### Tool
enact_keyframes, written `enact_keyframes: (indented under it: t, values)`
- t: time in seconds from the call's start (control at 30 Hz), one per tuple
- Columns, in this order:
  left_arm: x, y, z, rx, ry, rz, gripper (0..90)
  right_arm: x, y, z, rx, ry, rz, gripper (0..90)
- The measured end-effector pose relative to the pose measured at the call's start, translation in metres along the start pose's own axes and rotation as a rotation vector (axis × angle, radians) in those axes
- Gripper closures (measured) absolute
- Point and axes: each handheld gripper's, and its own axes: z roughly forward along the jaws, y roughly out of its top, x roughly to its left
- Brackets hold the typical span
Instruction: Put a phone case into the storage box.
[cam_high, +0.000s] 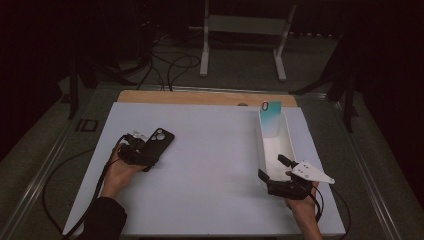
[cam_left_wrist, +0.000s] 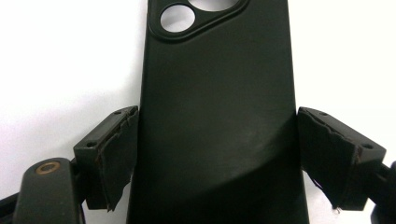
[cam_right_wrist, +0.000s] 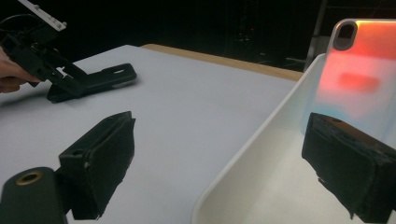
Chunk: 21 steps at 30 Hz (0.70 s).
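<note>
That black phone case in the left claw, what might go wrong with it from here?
1. The left gripper has the black phone case between its pads by the long edges near one end; lifted, the far end might sag or slip out.
2. The right gripper straddles the wall of the white bin, so it could nudge the bin and topple the iridescent phone case leaning inside.

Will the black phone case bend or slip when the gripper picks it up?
Probably it bends a little: the black phone case looks like a thin empty shell with open camera holes. It is likely light for its size. Its smooth, slightly shiny back might slip, though the left gripper has a rough pad at each long edge, which should help hold it.
</note>
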Motion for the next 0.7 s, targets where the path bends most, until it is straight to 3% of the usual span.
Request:
enact_keyframes:
  t: [0.4,0.7]
  values:
    - [-0.017,-0.001,-0.022,-0.104,-0.001,0.03,16.7,0.001,0.006,0.001,0.026,0.016,0.001,9.6]
    - [-0.039,-0.004,-0.043,-0.198,-0.011,0.08,16.5,0.0,0.014,0.005,0.065,0.022,0.002,9.6]
